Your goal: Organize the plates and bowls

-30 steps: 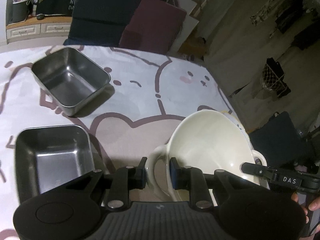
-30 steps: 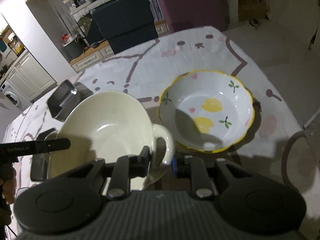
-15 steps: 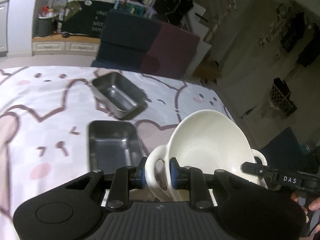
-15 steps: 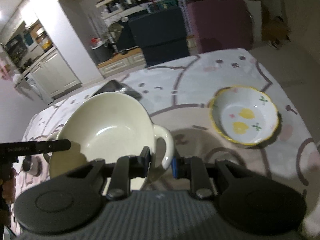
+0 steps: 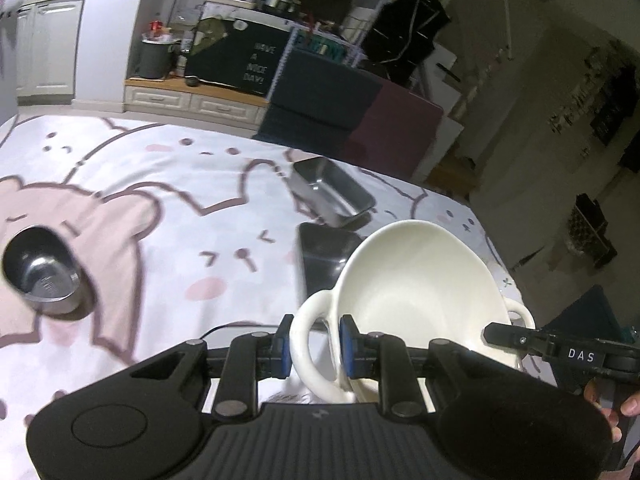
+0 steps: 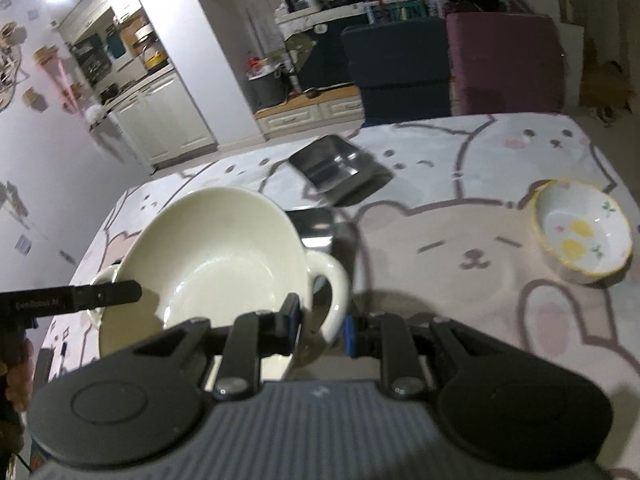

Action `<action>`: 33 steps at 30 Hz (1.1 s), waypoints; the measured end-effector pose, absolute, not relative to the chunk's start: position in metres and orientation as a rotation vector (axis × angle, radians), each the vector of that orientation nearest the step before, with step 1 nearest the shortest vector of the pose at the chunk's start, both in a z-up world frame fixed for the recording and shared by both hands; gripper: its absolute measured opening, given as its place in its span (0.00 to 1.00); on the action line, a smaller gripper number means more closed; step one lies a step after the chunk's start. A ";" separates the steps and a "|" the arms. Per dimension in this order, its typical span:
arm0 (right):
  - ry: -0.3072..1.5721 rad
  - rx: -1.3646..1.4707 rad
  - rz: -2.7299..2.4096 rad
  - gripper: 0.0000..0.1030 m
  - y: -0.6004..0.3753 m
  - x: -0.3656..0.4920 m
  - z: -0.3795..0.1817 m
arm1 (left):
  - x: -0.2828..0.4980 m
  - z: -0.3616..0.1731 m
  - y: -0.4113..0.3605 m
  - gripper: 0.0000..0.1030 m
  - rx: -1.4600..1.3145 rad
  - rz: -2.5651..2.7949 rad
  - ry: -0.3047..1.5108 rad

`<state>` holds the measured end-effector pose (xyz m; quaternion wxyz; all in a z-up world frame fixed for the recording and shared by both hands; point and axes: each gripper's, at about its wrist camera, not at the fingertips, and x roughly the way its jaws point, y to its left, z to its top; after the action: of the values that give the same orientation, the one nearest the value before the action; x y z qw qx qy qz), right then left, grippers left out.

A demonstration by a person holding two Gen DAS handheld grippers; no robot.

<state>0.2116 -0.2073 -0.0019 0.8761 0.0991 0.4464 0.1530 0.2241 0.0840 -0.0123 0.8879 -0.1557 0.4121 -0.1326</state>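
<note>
A cream two-handled bowl (image 5: 420,280) hangs above the bear-print tablecloth, held from both sides. My left gripper (image 5: 315,344) is shut on its left loop handle (image 5: 308,320). My right gripper (image 6: 321,324) is shut on the other handle (image 6: 336,280) of the same cream bowl (image 6: 216,256). Each gripper shows at the edge of the other's view: the right gripper (image 5: 560,354) and the left gripper (image 6: 72,298). A white bowl with lemon print and a yellow rim (image 6: 582,232) sits on the table far to the right.
Two square steel trays lie beyond the bowl, the far one (image 5: 332,192) and a near one (image 5: 324,256) partly hidden by it. A round steel cup (image 5: 40,276) stands at the left. Dark and maroon chairs (image 5: 352,116) line the table's far edge (image 5: 224,132).
Both grippers have carried the cream bowl up and to the left. The lemon bowl has dropped back to the right, the steel trays look smaller, and the round steel cup has come into view.
</note>
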 end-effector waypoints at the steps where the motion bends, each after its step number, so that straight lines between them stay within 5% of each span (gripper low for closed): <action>1: 0.939 0.205 0.324 0.25 -0.200 0.212 -0.004 | 0.221 -0.014 0.090 0.24 -0.328 -0.270 0.857; 33: 1.140 -0.024 0.341 0.26 -0.100 0.206 -0.049 | 0.224 -0.109 0.162 0.30 -0.427 -0.220 1.082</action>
<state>0.2056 -0.0997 -0.0490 0.8280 -0.0114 0.5371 0.1605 0.2238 0.1618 -0.1088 0.8299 -0.2011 0.5101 -0.1036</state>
